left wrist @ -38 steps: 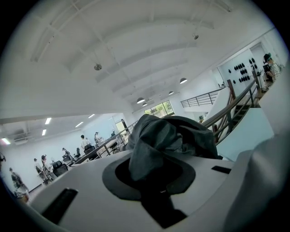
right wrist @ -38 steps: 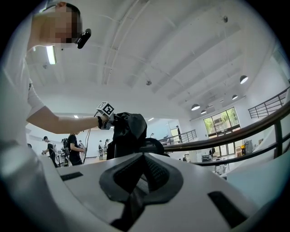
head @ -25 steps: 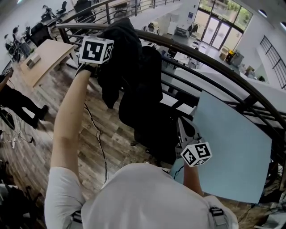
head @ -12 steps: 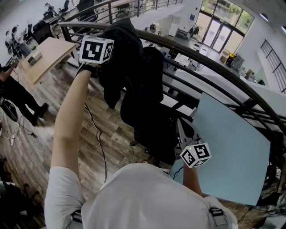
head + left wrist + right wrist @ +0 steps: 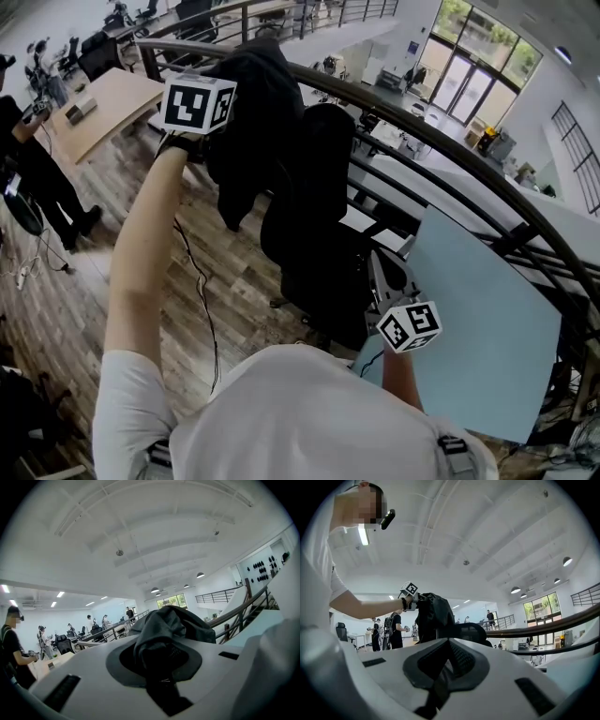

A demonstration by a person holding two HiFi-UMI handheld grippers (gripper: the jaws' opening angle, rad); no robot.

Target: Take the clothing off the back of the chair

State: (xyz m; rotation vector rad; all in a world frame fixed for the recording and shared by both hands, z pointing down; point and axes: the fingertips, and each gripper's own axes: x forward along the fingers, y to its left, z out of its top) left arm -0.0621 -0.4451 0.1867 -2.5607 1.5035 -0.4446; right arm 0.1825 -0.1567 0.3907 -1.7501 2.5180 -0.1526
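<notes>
Fingers (image 5: 121, 662) of the left gripper (image 5: 161, 665) were clamped on a fold of the black jacket (image 5: 255, 108), held high at arm's length beside the top of the black office chair (image 5: 314, 220). The jacket hung down along the chair back; whether it touched the back could not be told. The right gripper (image 5: 443, 667) sat low by the chair's seat, its fingers closed together on nothing. A light blue table (image 5: 478, 319) stood to the chair's right, a curved dark railing (image 5: 450, 141) behind

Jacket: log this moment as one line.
left tool shut on jacket | jacket hanging beside chair back | right tool shut, empty
</notes>
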